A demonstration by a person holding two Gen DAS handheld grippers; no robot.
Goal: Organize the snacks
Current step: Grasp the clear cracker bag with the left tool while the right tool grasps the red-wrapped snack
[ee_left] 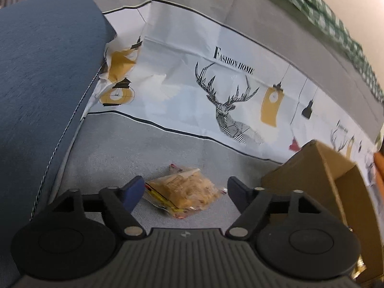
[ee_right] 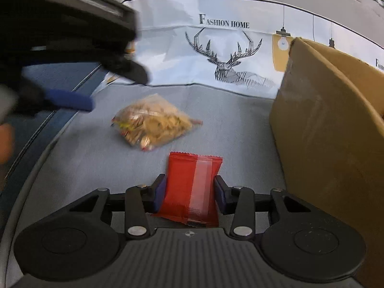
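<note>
A clear bag of yellow snacks [ee_left: 184,190] lies on the grey cloth, just ahead of my left gripper [ee_left: 186,189], which is open and hovers above it. The same bag shows in the right wrist view [ee_right: 153,122], with the left gripper [ee_right: 72,100] above and to its left. My right gripper [ee_right: 189,190] has its fingers on both sides of a red snack packet [ee_right: 192,187]. The packet's far end sticks out ahead of the fingers. An open cardboard box [ee_right: 331,129] stands at the right; it also shows in the left wrist view [ee_left: 319,175].
A printed cloth with a deer and "Fashion Home" [ee_right: 225,52] rises behind the grey surface [ee_right: 235,124]. A blue cushion [ee_left: 43,91] lies at the left. A green checked fabric [ee_left: 336,19] runs along the top right.
</note>
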